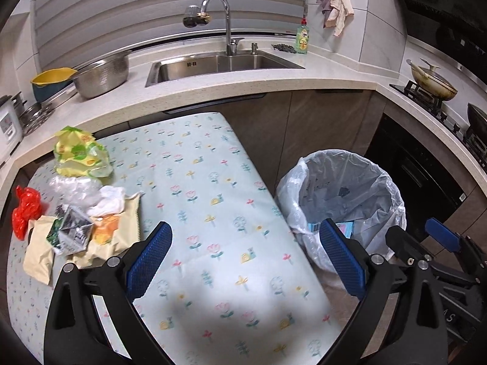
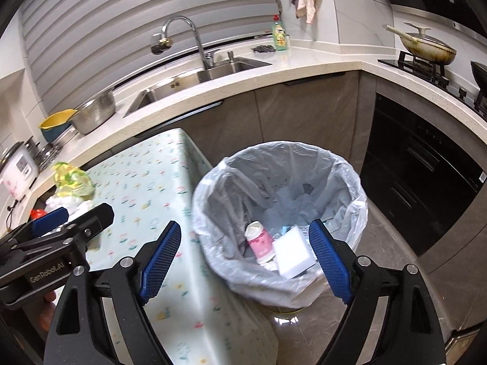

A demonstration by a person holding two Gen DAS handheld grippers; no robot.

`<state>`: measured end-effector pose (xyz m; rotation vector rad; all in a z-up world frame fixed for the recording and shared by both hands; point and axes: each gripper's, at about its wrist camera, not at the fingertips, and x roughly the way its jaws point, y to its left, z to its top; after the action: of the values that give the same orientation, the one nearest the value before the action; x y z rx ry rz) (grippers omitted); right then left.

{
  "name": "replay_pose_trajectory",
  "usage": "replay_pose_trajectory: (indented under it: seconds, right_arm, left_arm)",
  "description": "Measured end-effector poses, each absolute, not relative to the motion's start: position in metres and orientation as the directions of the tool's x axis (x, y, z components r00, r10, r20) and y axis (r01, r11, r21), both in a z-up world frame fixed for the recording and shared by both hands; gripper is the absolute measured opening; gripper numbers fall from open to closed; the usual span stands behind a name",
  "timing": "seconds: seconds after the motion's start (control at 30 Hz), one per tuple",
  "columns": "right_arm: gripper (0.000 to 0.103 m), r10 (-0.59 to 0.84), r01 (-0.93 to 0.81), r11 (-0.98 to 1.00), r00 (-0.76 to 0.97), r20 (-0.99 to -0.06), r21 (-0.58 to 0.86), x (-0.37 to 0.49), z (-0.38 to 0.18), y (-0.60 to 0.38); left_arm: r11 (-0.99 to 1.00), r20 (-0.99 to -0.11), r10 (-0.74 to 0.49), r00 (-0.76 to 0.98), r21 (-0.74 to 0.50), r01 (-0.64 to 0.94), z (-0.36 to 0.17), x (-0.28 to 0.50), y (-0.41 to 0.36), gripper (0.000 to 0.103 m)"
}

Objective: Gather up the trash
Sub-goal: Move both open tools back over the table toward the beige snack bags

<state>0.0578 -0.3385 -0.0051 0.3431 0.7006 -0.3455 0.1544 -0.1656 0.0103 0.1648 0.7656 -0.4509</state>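
Note:
A pile of trash lies at the left of the flowered table (image 1: 213, 213): a yellow-green bag (image 1: 80, 153), clear plastic (image 1: 74, 190), a red bag (image 1: 26, 210), a crushed carton (image 1: 71, 232) and beige wrappers (image 1: 39, 254). My left gripper (image 1: 243, 258) is open and empty above the table, right of the pile. My right gripper (image 2: 245, 258) is open and empty above the lined trash bin (image 2: 280, 213), which holds a pink-white tube (image 2: 260, 240) and a white box (image 2: 293, 255). The bin also shows in the left wrist view (image 1: 344, 200).
A counter with a sink (image 1: 219, 65), faucet, steel colander (image 1: 102, 74), yellow bowl (image 1: 51, 80) and green soap bottle (image 1: 302, 38) runs behind. A stove with a pan (image 1: 433, 83) and a dark oven (image 2: 426, 182) stand at the right.

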Motion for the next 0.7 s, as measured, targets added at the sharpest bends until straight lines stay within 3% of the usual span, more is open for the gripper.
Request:
replay_pose_trajectory:
  seconds: [0.7]
  right_arm:
    - [0.083,-0.086,0.264,0.950,0.734,-0.674,0.166,0.057,0.012,-0.213]
  left_arm:
    - [0.978,-0.711,-0.166,0.683,-0.032,0.204,0.006,0.138,0.003,0.094]
